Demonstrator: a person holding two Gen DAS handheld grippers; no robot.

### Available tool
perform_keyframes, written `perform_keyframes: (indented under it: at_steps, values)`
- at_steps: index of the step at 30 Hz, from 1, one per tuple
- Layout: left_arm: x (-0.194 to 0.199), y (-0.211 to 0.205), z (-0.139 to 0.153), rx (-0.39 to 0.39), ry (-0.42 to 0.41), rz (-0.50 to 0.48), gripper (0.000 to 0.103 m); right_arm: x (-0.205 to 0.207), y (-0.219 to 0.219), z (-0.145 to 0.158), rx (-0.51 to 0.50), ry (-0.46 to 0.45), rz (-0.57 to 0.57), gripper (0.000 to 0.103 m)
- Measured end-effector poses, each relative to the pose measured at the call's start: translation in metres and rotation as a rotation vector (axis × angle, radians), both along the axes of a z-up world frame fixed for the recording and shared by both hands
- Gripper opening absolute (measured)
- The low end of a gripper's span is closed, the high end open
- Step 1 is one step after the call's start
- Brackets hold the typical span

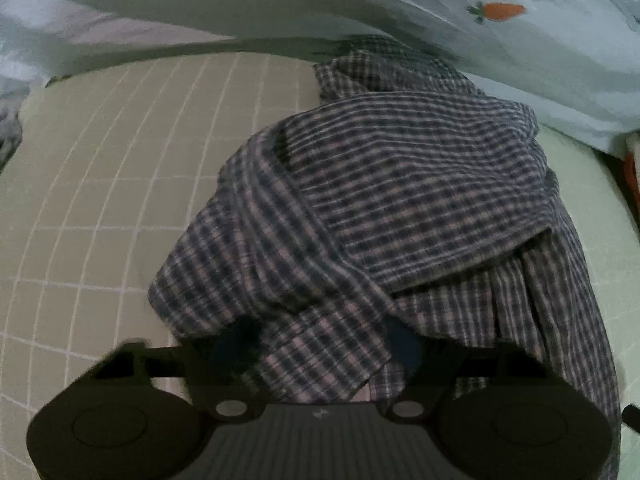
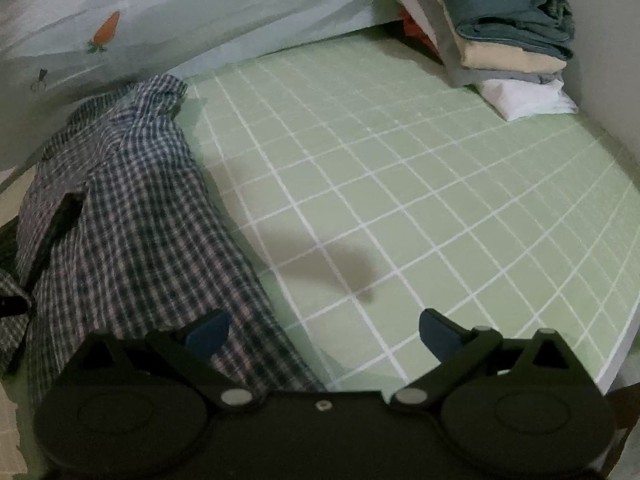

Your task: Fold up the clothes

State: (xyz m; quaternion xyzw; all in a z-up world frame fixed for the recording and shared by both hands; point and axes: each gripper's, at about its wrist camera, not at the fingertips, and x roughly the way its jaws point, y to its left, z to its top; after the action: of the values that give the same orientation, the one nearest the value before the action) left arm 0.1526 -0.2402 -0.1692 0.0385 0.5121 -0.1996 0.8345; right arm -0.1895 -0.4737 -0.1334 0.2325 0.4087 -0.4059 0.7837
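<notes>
Presently the left gripper [image 1: 320, 344] has plaid shirt [image 1: 400, 200] cloth bunched between spread jaws; grip undetermined. Right gripper [image 2: 324, 332] jaws gape, shirt under one finger [image 2: 208, 334].

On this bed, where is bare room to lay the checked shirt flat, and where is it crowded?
The widest free patch is the green grid sheet, bordered by the checked shirt, the pile of folded clothes and the carrot-print cloth. A smaller bare patch is the beige grid sheet beside the shirt. It is crowded at the folded pile and under the shirt.
</notes>
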Motion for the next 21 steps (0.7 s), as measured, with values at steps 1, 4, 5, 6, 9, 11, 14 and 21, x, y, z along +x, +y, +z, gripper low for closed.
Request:
perform_keyframes:
  at_steps: [1,4,5,6,9,11,14,21]
  values:
    - [0.001,0.001,-0.001,0.000,0.005,0.011,0.022,0.001,0.001,-0.001,0.000,0.006,0.007,0.103]
    - [-0.011,-0.001,0.014,-0.043,-0.005,-0.006,0.009,0.003,0.000,-0.004,-0.002,0.023,0.019,0.103]
    - [-0.016,-0.002,0.020,-0.060,-0.010,-0.014,0.008,0.002,-0.001,-0.004,0.001,0.017,0.016,0.103]
    - [-0.020,-0.003,0.026,-0.076,-0.015,-0.022,0.007,0.002,-0.002,-0.004,0.004,0.010,0.013,0.103]
    - [-0.034,-0.006,0.044,-0.126,-0.029,-0.047,0.006,-0.002,-0.010,0.000,0.008,-0.028,0.004,0.103]
    - [-0.043,-0.008,0.055,-0.159,-0.038,-0.064,0.006,-0.005,-0.014,0.004,0.003,-0.054,0.006,0.103]
    - [-0.057,-0.011,0.073,-0.209,-0.052,-0.089,0.006,-0.014,-0.018,0.012,-0.006,-0.097,0.012,0.103]
    - [-0.100,-0.031,0.111,-0.319,-0.071,-0.179,0.006,-0.046,-0.026,0.022,-0.004,-0.158,0.023,0.103]
